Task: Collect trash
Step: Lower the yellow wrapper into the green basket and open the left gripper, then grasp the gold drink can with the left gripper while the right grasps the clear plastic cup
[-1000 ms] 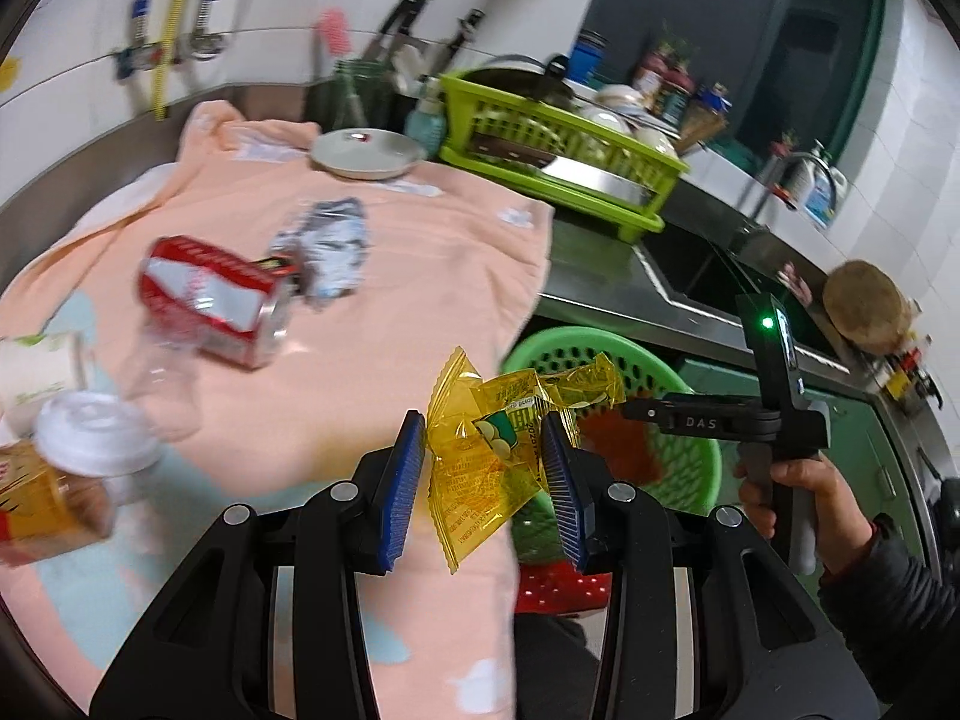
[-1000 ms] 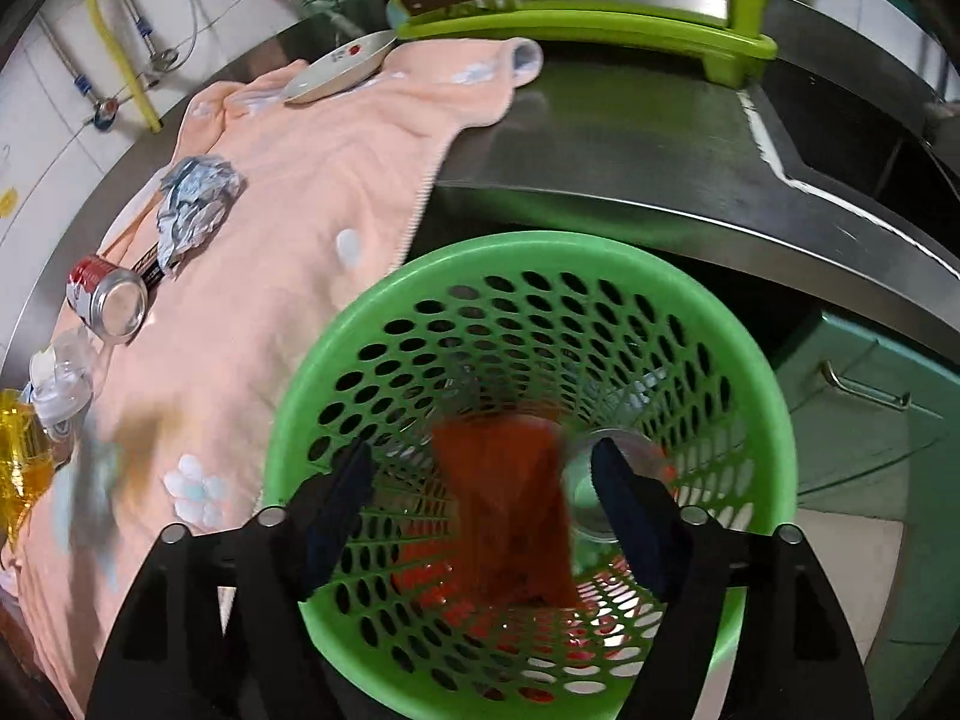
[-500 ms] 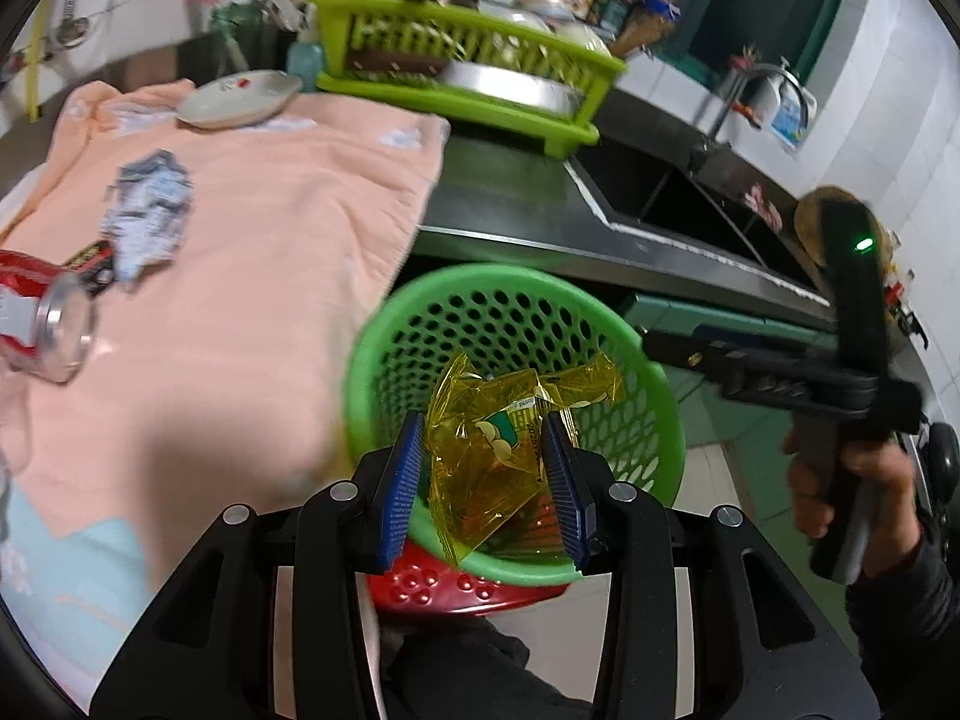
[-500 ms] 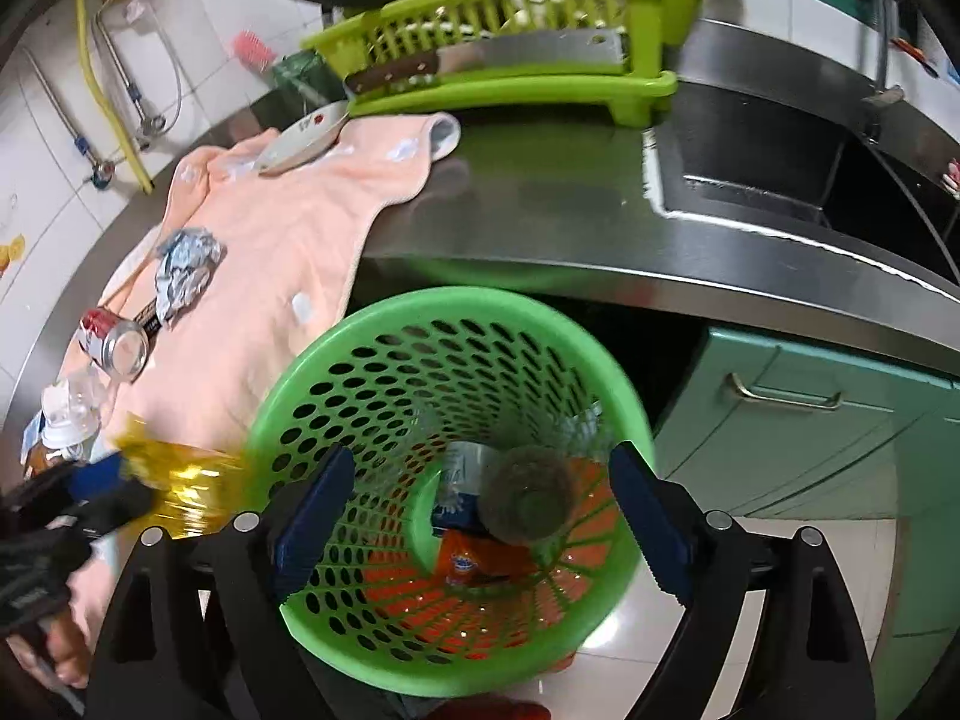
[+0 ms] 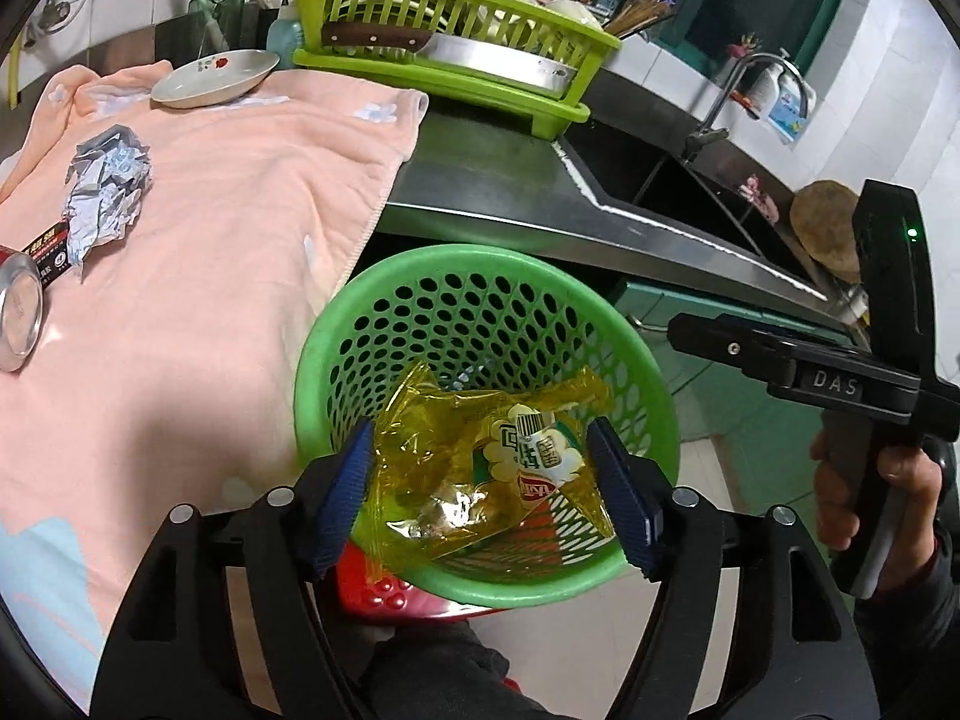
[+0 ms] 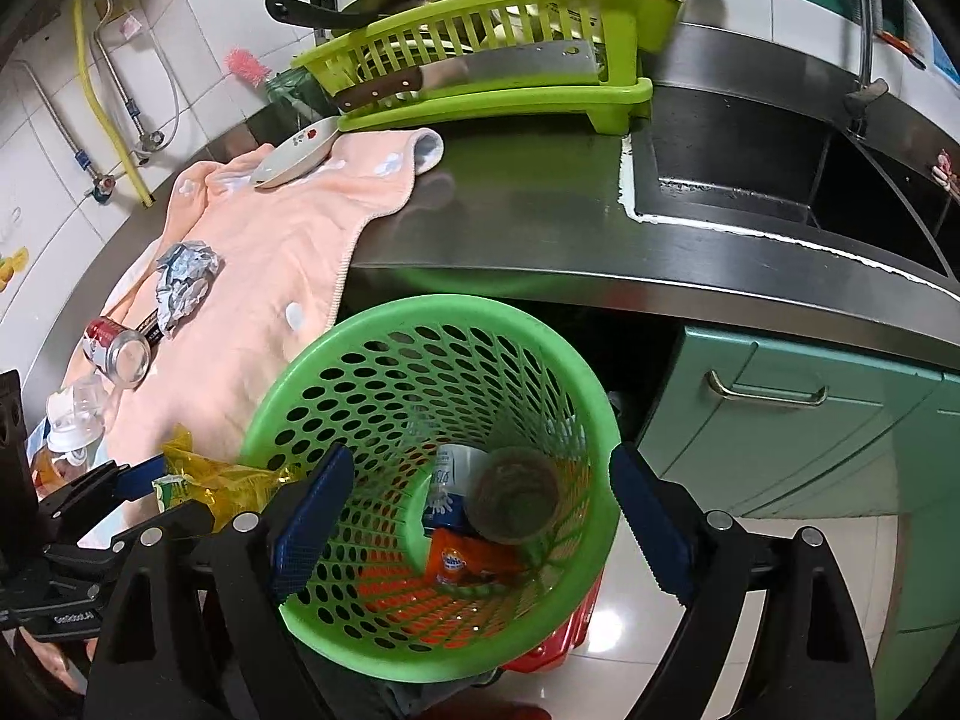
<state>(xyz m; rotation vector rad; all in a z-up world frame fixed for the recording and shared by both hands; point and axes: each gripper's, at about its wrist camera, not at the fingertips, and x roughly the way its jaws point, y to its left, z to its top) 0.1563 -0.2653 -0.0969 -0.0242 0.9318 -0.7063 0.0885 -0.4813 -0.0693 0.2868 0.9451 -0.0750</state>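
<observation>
can (image 5: 21, 306): on the pink towel (image 5: 198, 276), far left of the green basket (image 5: 384, 294). Thin metal, light, dents easily, rolls. Grab across the body, not the rim.
foil wad (image 5: 105, 192): on the towel, left of the basket, just beside the can. Crumpled, near weightless, springy. Pinch the thickest fold.
left gripper (image 5: 486, 492): over the near rim of the basket, jaws opening, yellow wrapper between them.
yellow wrapper (image 5: 480, 468): above the basket mouth, between the left pads. Thin film, slick, light; looks likely to cling or flutter rather than fall straight.
basket contents: orange packet (image 6: 465, 558) and a clear cup (image 6: 513, 495) at the bottom.
right gripper (image 6: 474, 522): over the basket, jaws spread wide, nothing between them.
remaining: can, foil wad, cup and bottle items (image 6: 75, 420) at the towel edge far left of the basket.
</observation>
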